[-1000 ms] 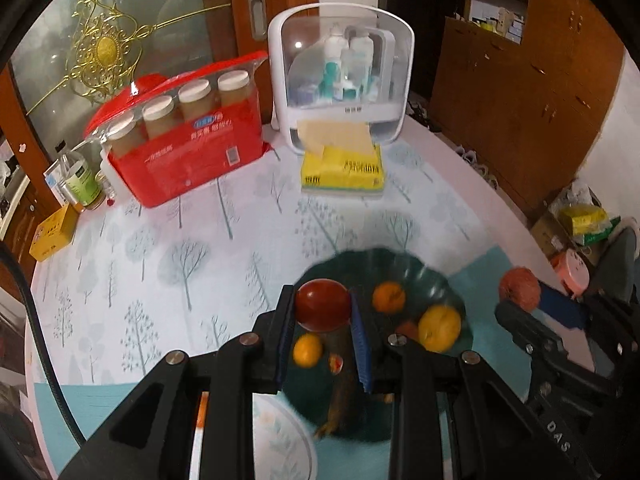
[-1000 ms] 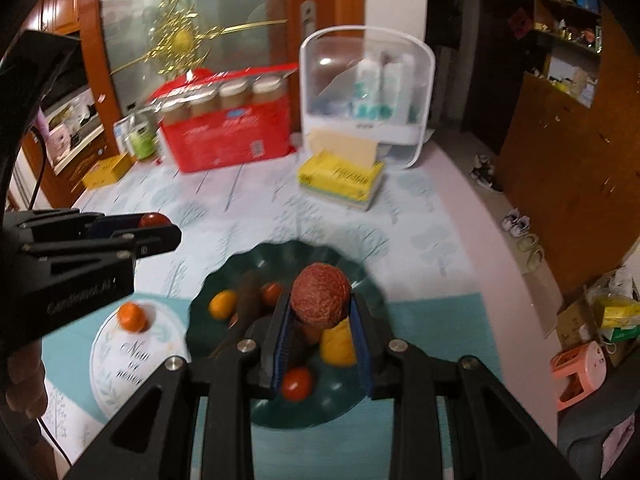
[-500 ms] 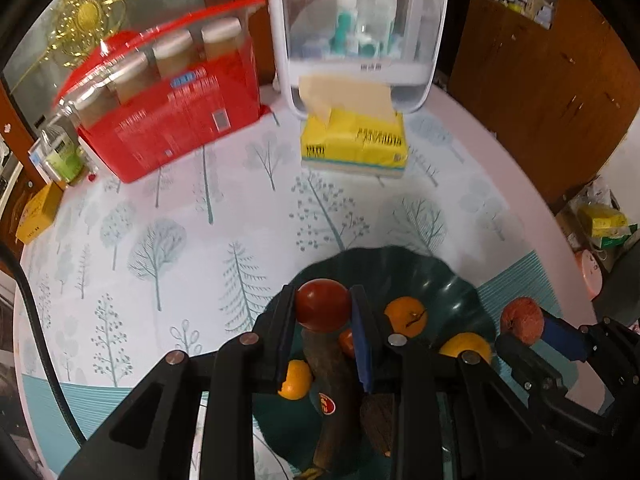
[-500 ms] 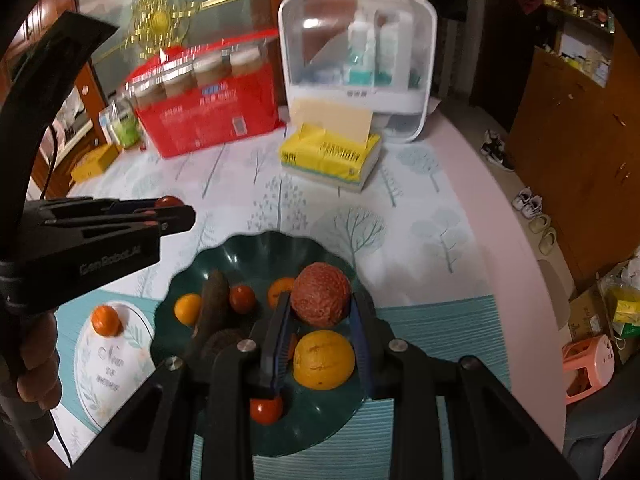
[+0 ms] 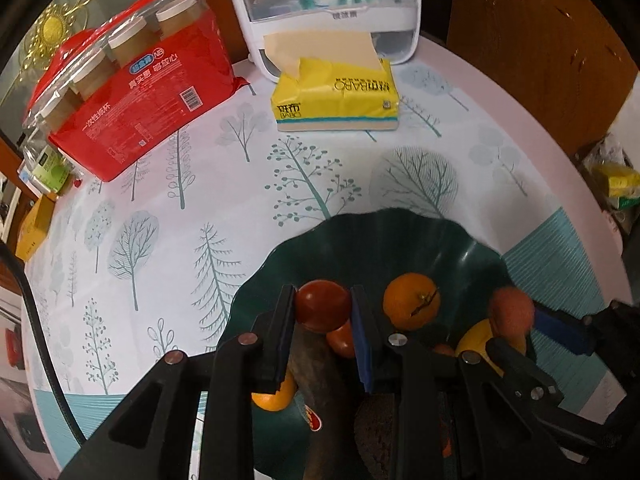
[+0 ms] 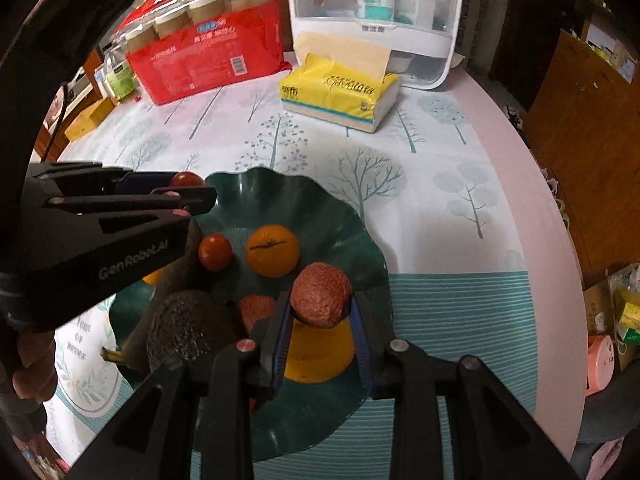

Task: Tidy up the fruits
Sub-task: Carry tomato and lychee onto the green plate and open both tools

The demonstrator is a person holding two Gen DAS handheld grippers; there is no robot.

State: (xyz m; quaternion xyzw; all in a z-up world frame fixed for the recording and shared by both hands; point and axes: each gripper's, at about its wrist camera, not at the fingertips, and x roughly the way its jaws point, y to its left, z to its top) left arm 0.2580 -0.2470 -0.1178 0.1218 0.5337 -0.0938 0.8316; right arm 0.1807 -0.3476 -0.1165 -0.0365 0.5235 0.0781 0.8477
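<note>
A dark green wavy plate (image 5: 400, 240) (image 6: 280, 196) holds an orange (image 5: 412, 301) (image 6: 273, 250), a small tomato (image 6: 215, 252), a yellow fruit (image 6: 320, 354), a dark avocado (image 6: 184, 328) and a brown banana. My left gripper (image 5: 322, 312) is shut on a red tomato (image 5: 322, 306) low over the plate's left part; it also shows in the right wrist view (image 6: 188, 184). My right gripper (image 6: 320, 308) is shut on a rough reddish-brown fruit (image 6: 321, 294) above the yellow fruit.
A yellow tissue pack (image 5: 336, 98), a red pack of paper cups (image 5: 132, 92) and a white storage box (image 5: 332, 4) stand at the back. A white dish (image 6: 84, 360) lies left of the plate. The table's round edge (image 6: 532, 184) curves right.
Both grippers have moved forward and lower over the green plate, each still holding its fruit. The plate and its fruits look nearer and larger.
</note>
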